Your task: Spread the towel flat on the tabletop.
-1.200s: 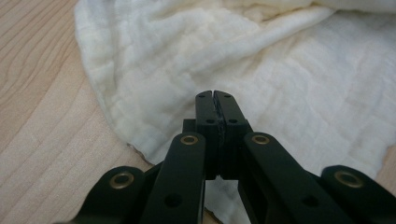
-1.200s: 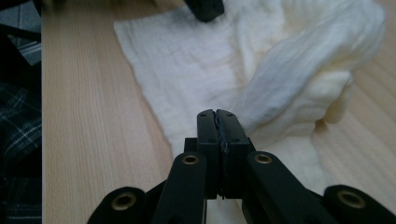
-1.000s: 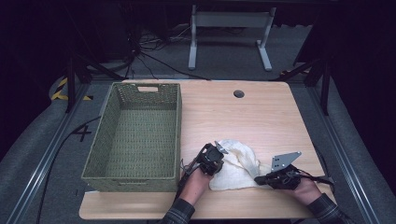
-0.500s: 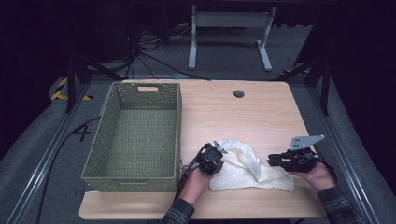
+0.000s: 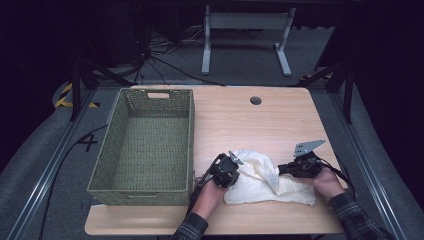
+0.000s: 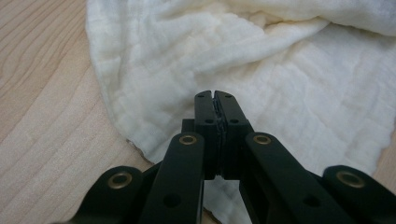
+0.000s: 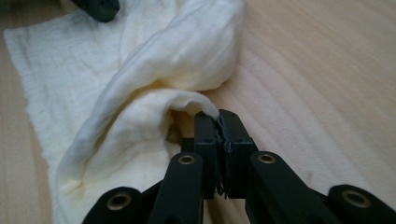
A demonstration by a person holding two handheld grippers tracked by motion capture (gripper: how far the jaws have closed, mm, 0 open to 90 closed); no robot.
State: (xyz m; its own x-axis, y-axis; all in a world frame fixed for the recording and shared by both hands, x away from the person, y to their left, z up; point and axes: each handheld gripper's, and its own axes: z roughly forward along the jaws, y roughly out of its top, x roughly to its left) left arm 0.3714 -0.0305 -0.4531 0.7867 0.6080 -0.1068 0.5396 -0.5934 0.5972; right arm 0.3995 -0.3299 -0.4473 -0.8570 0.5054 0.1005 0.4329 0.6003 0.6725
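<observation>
1. I am looking into what reads as a lab or recording studio, not a home: the surroundings are dark, and the light falls mainly on the wooden table (image 5: pixel 280 120) in the middle of the frame.
2. At the upper centre I see a grey metal stand (image 5: pixel 245 35) on grey carpet (image 5: pixel 45 160).
3. Loose black cables (image 5: pixel 165 62) trail over the floor at the upper left.
4. Yellow-and-black hazard tape (image 5: pixel 65 95) marks the floor at the left edge.
5. Metal rails (image 5: pixel 47 172) run along the floor at the lower left.
6. The tabletop has a round cable hole (image 5: pixel 256 100) near its far edge, as on an office desk.
</observation>
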